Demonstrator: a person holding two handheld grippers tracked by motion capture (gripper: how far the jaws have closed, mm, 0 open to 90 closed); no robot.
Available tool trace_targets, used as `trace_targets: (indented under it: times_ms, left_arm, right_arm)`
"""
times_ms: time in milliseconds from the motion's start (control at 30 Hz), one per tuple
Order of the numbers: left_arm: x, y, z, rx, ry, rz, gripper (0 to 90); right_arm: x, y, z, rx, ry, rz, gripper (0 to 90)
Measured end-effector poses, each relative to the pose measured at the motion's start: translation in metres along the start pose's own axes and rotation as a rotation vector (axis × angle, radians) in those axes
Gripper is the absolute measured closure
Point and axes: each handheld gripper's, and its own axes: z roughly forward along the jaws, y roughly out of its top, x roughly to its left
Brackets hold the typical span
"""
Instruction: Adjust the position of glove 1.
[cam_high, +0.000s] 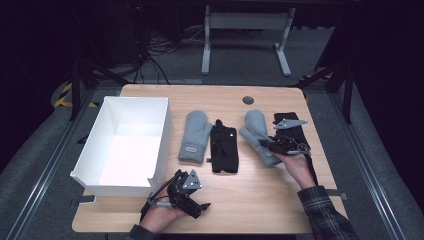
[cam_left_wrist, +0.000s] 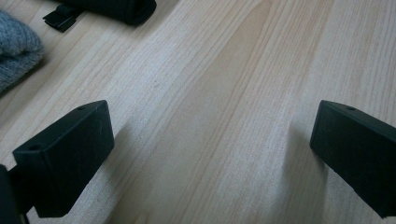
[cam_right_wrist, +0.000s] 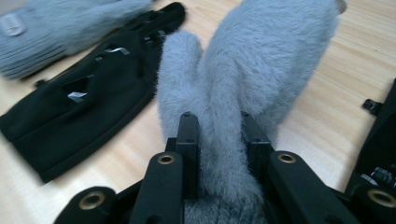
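A fluffy grey mitten (cam_right_wrist: 261, 60) lies on the wooden table with its cuff pinched between my right gripper's (cam_right_wrist: 218, 135) jaws. From above, that mitten (cam_high: 256, 129) sits right of centre, and the right gripper (cam_high: 271, 146) is shut on its near end. A second grey mitten (cam_high: 196, 134) and a black glove (cam_high: 223, 147) lie side by side at the table's middle. Another black glove (cam_high: 294, 131) lies partly under the right gripper. My left gripper (cam_high: 189, 192) rests near the front edge, and its jaws (cam_left_wrist: 210, 126) stand wide open over bare wood.
A white open box (cam_high: 125, 145) stands at the table's left, close beside the left gripper. In the left gripper view, the grey mitten's cuff (cam_left_wrist: 16, 51) and the black glove's edge (cam_left_wrist: 112, 7) lie just ahead. Bare wood stretches along the front of the table (cam_high: 260, 210).
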Motion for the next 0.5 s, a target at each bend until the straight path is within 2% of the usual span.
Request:
trace_targets:
  times_ms: [333, 500]
  left_arm:
    - [0.0, 0.0, 0.0, -0.001, 0.0, -0.001, 0.1]
    - [0.0, 0.0, 0.0, -0.002, 0.001, -0.001, 0.1]
  right_arm:
    - [0.023, -0.015, -0.031, -0.021, 0.032, -0.052, 74.9]
    - [0.033, -0.029, -0.044, -0.021, 0.057, -0.06, 74.9]
